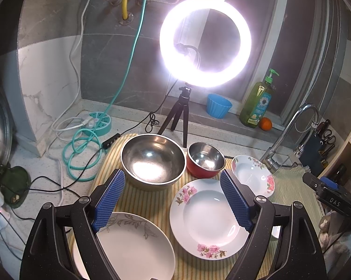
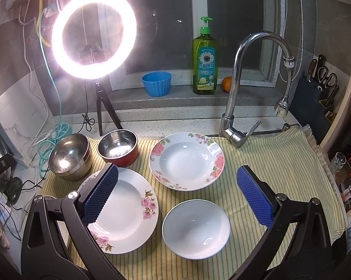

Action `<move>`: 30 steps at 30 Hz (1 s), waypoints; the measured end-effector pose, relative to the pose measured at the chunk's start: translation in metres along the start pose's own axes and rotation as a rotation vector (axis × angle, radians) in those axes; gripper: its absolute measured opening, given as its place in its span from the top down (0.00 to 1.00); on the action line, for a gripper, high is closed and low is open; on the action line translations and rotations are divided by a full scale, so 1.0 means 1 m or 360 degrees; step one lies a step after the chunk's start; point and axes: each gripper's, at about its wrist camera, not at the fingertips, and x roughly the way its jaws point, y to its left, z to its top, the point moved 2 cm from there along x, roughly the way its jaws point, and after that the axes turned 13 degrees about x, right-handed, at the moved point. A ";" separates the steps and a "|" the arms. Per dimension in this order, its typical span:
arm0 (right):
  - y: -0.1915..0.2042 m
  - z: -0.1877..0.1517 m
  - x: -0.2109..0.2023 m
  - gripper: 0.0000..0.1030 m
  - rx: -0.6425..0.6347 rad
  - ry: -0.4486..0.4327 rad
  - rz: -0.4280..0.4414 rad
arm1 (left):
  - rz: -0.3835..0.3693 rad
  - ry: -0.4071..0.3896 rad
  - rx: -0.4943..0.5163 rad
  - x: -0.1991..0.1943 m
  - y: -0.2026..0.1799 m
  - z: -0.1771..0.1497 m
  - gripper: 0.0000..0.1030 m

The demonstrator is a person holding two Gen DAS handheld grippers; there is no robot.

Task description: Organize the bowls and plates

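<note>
On a yellow striped cloth [image 1: 147,200] lie a large steel bowl [image 1: 153,161], a red bowl with a steel inside [image 1: 205,159], a pink-flowered plate [image 1: 208,219], a second flowered plate [image 1: 252,175] and a leaf-patterned plate [image 1: 135,245]. My left gripper [image 1: 172,178] is open and empty above them. In the right wrist view I see the steel bowl [image 2: 69,156], the red bowl [image 2: 118,147], the pink-flowered plate [image 2: 126,210], the other flowered plate [image 2: 187,161] and a plain white dish [image 2: 196,228]. My right gripper [image 2: 176,172] is open and empty above the plates.
A lit ring light on a tripod [image 1: 205,42] stands behind the bowls. A tap [image 2: 240,81] rises at the cloth's far edge. On the sill stand a blue cup [image 2: 156,84], a green soap bottle [image 2: 204,58] and an orange [image 2: 226,84]. Cables [image 1: 82,151] lie at the left.
</note>
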 end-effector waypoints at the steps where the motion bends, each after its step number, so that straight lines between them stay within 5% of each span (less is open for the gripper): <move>1: 0.000 -0.001 0.001 0.00 -0.0001 0.0003 0.0000 | -0.0001 0.0002 0.0002 0.001 0.000 0.000 0.19; 20: 0.003 -0.001 0.018 0.00 -0.0014 0.0086 0.0001 | -0.0043 0.0078 0.0007 0.018 0.001 -0.001 0.19; 30: -0.007 -0.012 0.033 0.08 0.0033 0.0243 0.0122 | -0.0167 0.0234 -0.0072 0.043 0.004 -0.016 0.35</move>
